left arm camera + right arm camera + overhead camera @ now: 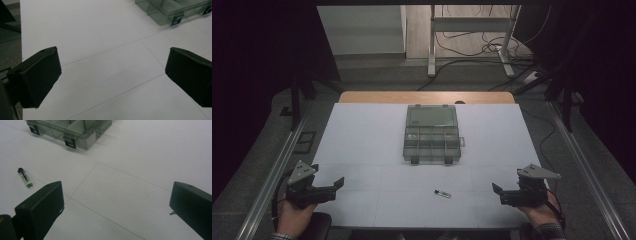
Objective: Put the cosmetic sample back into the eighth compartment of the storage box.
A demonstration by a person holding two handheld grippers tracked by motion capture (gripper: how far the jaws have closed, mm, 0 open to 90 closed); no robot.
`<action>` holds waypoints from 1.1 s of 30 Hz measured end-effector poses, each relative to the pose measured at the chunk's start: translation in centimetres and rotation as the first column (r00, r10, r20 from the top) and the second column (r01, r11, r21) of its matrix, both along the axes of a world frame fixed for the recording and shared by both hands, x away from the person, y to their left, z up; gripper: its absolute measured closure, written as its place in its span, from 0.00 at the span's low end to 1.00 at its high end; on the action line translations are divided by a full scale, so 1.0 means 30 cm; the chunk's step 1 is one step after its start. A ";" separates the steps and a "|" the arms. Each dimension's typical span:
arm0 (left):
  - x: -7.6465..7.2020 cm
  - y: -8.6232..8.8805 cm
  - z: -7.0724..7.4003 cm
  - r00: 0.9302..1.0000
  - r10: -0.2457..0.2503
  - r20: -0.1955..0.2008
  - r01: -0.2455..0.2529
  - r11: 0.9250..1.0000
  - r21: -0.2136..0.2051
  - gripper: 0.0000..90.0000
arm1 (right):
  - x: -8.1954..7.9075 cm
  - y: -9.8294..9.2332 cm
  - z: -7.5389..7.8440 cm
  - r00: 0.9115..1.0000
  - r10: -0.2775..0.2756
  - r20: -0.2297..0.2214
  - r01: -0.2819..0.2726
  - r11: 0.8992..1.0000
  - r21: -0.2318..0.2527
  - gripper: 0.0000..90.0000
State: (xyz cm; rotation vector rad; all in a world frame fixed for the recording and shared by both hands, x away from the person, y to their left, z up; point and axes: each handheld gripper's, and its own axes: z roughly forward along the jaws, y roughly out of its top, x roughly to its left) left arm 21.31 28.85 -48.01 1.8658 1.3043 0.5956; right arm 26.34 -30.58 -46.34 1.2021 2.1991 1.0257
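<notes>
Overhead, the left gripper (328, 186) at eight o'clock and the right gripper (503, 192) at four o'clock both gape wide, holding nothing. Between them, nearer the right gripper, lies a small vial (442, 193); the right gripper view shows its black cap. Bare white table (362, 145) surrounds it, with the open organizer box (432, 134) toward twelve.

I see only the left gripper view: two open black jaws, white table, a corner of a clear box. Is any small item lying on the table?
Observer: Yes, a small tube lies on the white table, nearer the person than the compartment box.
Operator: Which gripper is nearer to it?
Observer: The right gripper; its own view shows the tube just beyond one jaw.
Operator: Is the right gripper open?
Observer: Yes, jaws wide apart, nothing between them.
Operator: Is the box open?
Observer: Yes, its lid lies back on the far side.
</notes>
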 end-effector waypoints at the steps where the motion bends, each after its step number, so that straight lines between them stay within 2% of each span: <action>1: 0.000 0.000 0.000 1.000 -0.002 -0.001 0.002 1.000 -0.001 0.01 | -0.001 -0.001 0.001 1.000 0.002 -0.003 -0.002 1.000 0.003 0.00; 15: 0.006 0.003 -0.002 1.000 -0.009 -0.016 0.009 1.000 -0.011 0.02 | 0.003 0.003 -0.003 1.000 0.003 -0.020 -0.004 1.000 -0.009 0.00; 21: 0.007 0.009 -0.003 1.000 -0.015 -0.020 0.014 0.999 -0.028 0.03 | 0.006 0.003 -0.003 1.000 0.005 -0.028 -0.005 1.000 -0.008 0.00; 33: 0.009 0.016 -0.004 0.999 -0.020 -0.027 0.019 0.999 -0.048 0.03 | 0.017 0.014 -0.006 0.997 0.041 -0.061 -0.042 0.999 -0.019 0.00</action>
